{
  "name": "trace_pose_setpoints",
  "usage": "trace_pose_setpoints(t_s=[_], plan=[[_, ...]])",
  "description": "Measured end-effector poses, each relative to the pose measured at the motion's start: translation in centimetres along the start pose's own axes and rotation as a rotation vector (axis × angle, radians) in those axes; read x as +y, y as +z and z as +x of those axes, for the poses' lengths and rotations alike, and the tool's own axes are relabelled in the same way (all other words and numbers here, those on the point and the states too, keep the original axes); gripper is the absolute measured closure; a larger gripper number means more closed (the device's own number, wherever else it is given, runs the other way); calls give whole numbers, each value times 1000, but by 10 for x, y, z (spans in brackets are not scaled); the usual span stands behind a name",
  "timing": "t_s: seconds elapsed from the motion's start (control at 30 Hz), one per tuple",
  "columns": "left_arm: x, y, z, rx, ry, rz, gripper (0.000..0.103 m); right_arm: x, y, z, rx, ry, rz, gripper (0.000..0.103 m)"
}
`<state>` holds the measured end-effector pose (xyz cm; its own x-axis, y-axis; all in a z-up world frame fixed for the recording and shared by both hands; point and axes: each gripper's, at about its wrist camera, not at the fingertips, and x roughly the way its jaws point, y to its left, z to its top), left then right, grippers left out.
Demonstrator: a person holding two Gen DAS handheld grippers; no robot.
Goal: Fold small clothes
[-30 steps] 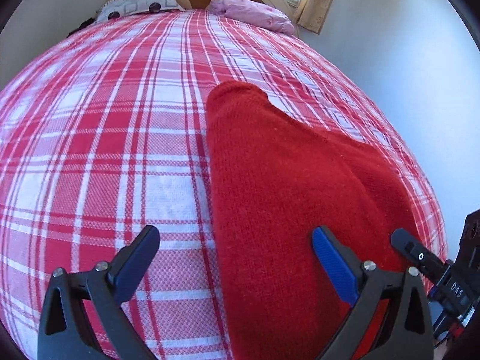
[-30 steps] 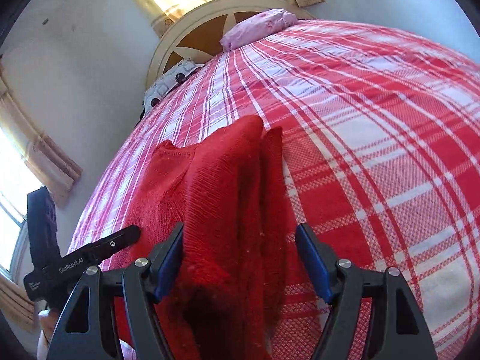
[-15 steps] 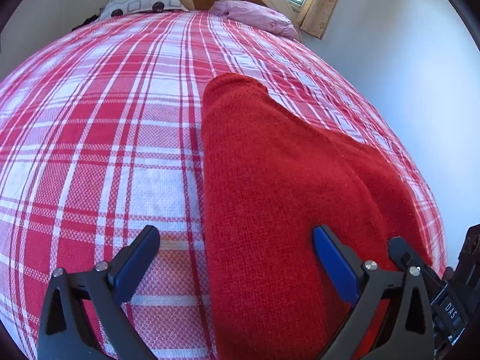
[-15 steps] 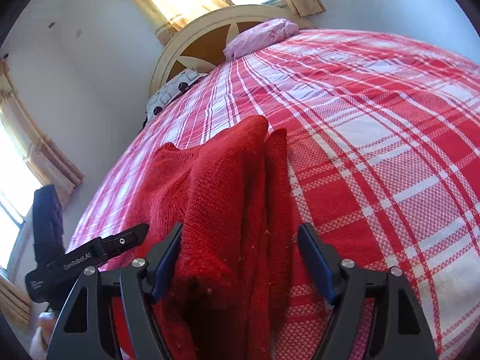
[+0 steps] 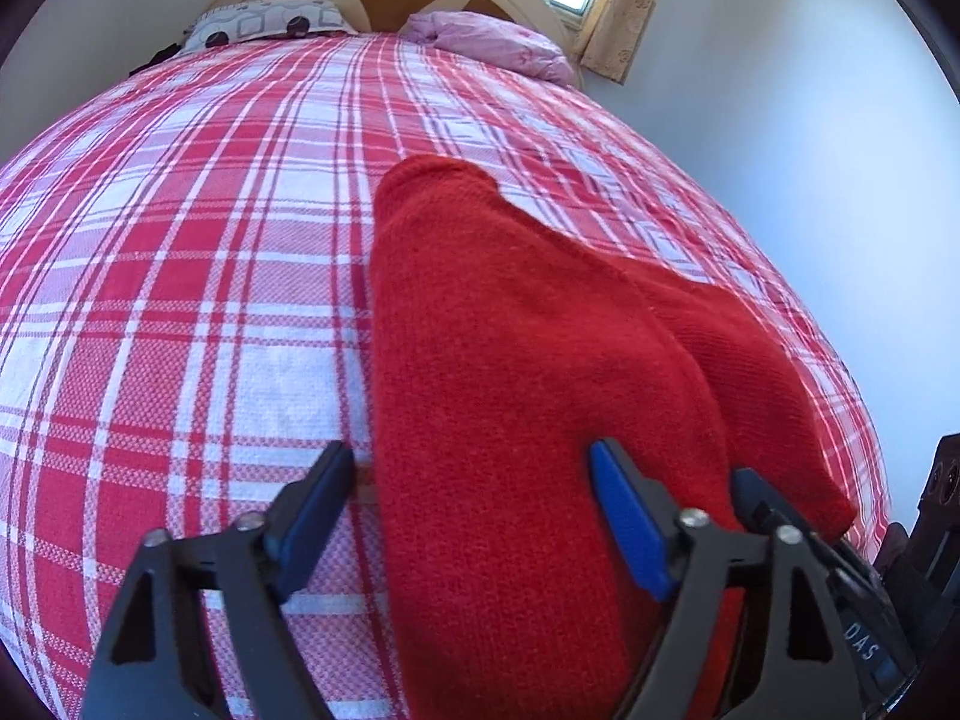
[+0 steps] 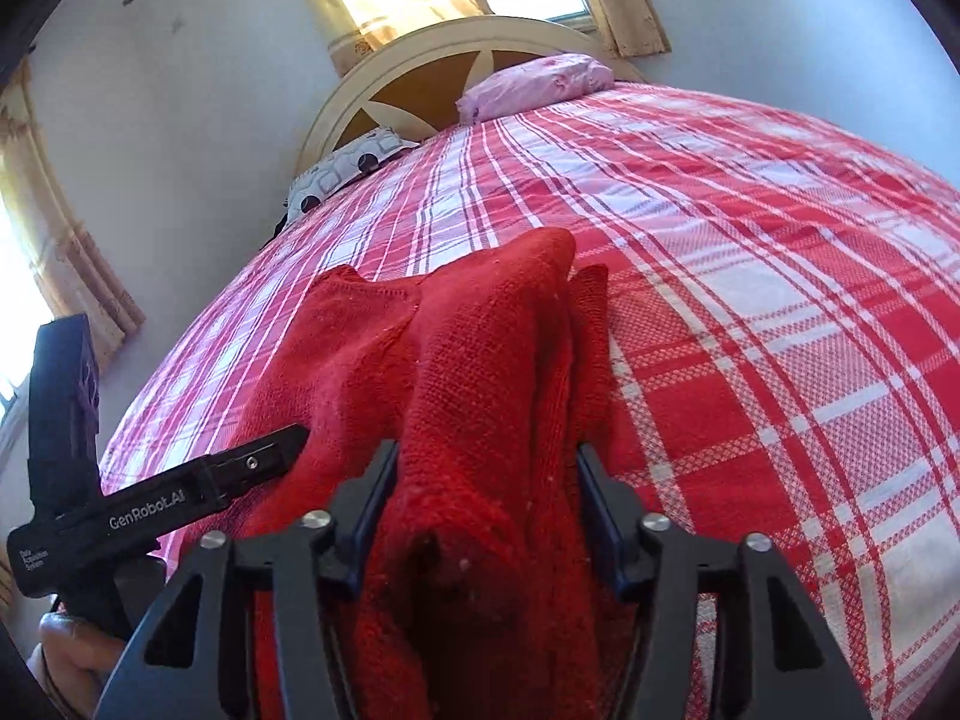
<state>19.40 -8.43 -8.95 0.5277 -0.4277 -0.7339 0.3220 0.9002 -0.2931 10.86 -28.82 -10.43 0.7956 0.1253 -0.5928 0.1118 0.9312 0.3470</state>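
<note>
Sweater (image 6: 480, 372) between right fingers (image 6: 375, 498)

The knitted wool garment (image 5: 516, 396) was plain bright red. The woven bed cover (image 5: 198, 276) had a red and white check pattern. One pillow (image 6: 534, 87) was pale pink, the other pillow (image 6: 342, 171) white with dark spots. The gripper pads (image 5: 630, 522) were blue.
</note>
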Motion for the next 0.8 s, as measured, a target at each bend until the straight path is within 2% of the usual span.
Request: trace_pose_setpoints(t_s=[0.13,0.27,0.37,0.5,0.6,0.8], plan=[[-6,0,0,-20,7,29,33,2,0,2,-1,-4,-11,49],[-4,0,2,-23,-9,8,38,-2,0,4,7,19,18,49],[-7,0,-1,-31,-1,27,47,4,-1,3,-7,-15,-17,49],[-17,-1,-5,-46,30,77,59,19,-4,-2,-44,-82,-98,55],[-14,0,-10,-46,19,58,68,26,-6,-5,-66,-113,-143,60],[-17,1,-26,-65,24,71,71,28,-1,-18,-76,-89,-139,66]])
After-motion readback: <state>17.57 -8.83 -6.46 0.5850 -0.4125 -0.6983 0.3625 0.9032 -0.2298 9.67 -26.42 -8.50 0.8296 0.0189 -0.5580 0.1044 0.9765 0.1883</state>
